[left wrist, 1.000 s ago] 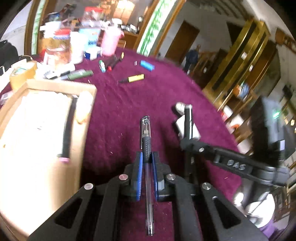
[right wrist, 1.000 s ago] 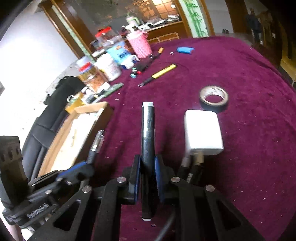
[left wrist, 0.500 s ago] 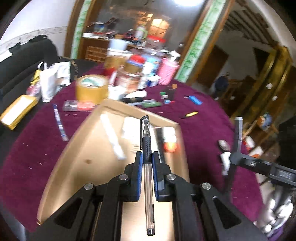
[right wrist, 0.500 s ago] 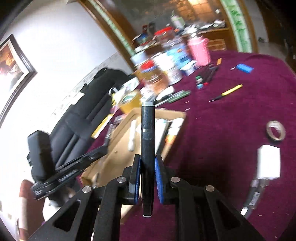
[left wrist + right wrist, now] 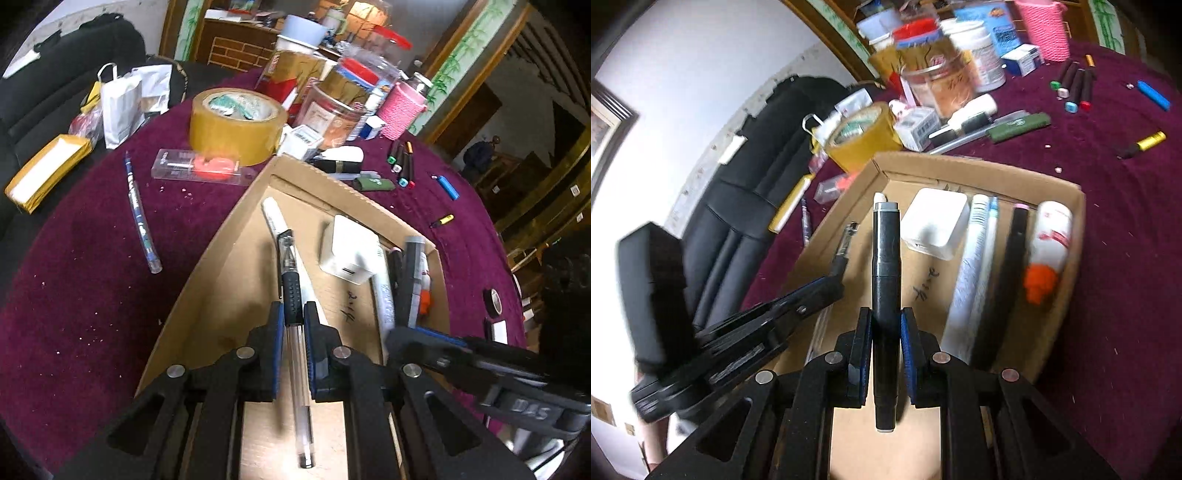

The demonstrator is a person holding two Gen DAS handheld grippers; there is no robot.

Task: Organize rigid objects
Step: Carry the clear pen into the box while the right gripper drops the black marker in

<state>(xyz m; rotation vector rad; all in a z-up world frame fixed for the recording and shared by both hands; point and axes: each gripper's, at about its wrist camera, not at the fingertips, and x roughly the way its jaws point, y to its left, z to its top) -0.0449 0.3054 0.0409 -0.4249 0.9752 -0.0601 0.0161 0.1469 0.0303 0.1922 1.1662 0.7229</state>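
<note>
Tongs: left point(image 5: 293, 314) pinching gel pen point(image 5: 291, 291), right point(image 5: 885, 325) pinching marker point(image 5: 885, 258); both over box point(image 5: 979, 166), left half bare.

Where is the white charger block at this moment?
The white charger block lies inside the cardboard box, toward its far end. In the right wrist view it sits between the black marker held by the right hand-held gripper and a white pen.

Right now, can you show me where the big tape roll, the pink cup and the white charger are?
Tape roll point(image 5: 236, 127), left wrist view, its outer side.
Pink cup point(image 5: 400, 110), left wrist view, its woven side.
White charger point(image 5: 934, 221), right wrist view, its top face.
</note>
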